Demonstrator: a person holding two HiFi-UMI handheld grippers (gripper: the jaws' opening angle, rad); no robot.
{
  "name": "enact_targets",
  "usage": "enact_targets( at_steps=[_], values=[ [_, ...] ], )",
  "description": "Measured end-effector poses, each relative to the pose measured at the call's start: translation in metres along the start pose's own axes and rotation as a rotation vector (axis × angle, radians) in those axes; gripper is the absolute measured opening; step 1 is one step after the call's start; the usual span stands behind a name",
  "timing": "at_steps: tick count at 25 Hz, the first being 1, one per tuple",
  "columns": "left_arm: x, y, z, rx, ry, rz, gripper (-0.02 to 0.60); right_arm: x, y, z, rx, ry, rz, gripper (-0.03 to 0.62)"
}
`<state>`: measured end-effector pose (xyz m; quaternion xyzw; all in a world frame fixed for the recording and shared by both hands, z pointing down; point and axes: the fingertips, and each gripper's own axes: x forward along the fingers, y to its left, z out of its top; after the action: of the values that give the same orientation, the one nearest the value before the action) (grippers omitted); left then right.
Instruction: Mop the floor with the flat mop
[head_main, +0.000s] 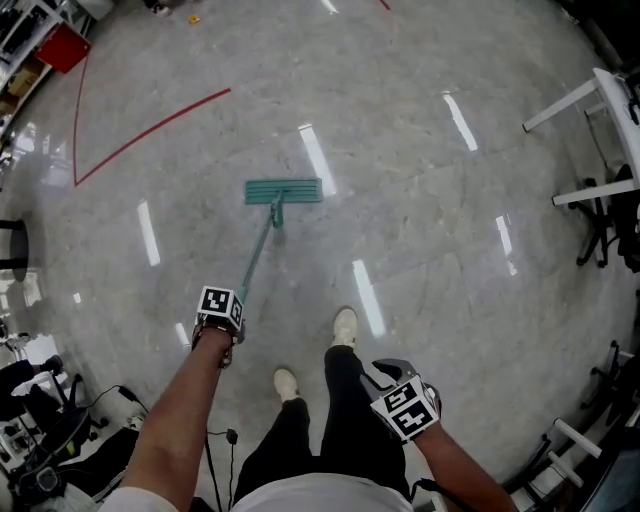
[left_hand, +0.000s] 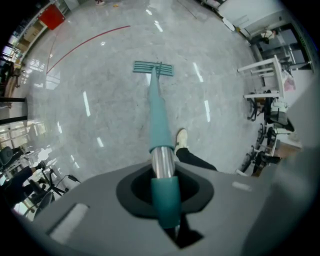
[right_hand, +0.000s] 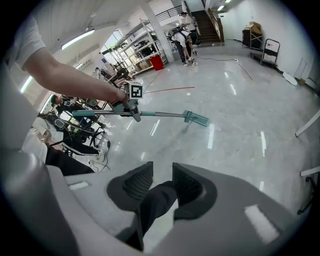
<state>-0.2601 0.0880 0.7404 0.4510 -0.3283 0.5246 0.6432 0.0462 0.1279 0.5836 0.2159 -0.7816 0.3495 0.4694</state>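
Observation:
A teal flat mop lies with its head (head_main: 284, 191) flat on the glossy grey floor ahead of me. Its handle (head_main: 257, 255) slants back to my left gripper (head_main: 220, 310), which is shut on it. In the left gripper view the handle (left_hand: 160, 125), teal with a bare metal band, runs out between the jaws (left_hand: 162, 185) to the mop head (left_hand: 153, 68). My right gripper (head_main: 390, 380) hangs open beside my right leg and holds nothing. The right gripper view shows its jaws (right_hand: 162, 182) a little apart with my dark trouser leg behind them, and the mop head (right_hand: 196, 118) across the floor.
My shoes (head_main: 344, 327) stand just behind the mop. A red line (head_main: 150, 125) crosses the floor at far left, near a red bin (head_main: 62, 47). White table frames (head_main: 590, 100) stand at right, cables and chairs (head_main: 60, 420) at lower left. People (right_hand: 182, 35) stand by distant stairs.

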Motion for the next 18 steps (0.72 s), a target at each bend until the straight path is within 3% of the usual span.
enact_targets(
  at_steps=[18],
  values=[
    [-0.043,-0.017,0.133,-0.012,-0.025,0.019,0.057,-0.016,-0.053,-0.003,0.029,0.026,-0.011,0.124]
  ],
)
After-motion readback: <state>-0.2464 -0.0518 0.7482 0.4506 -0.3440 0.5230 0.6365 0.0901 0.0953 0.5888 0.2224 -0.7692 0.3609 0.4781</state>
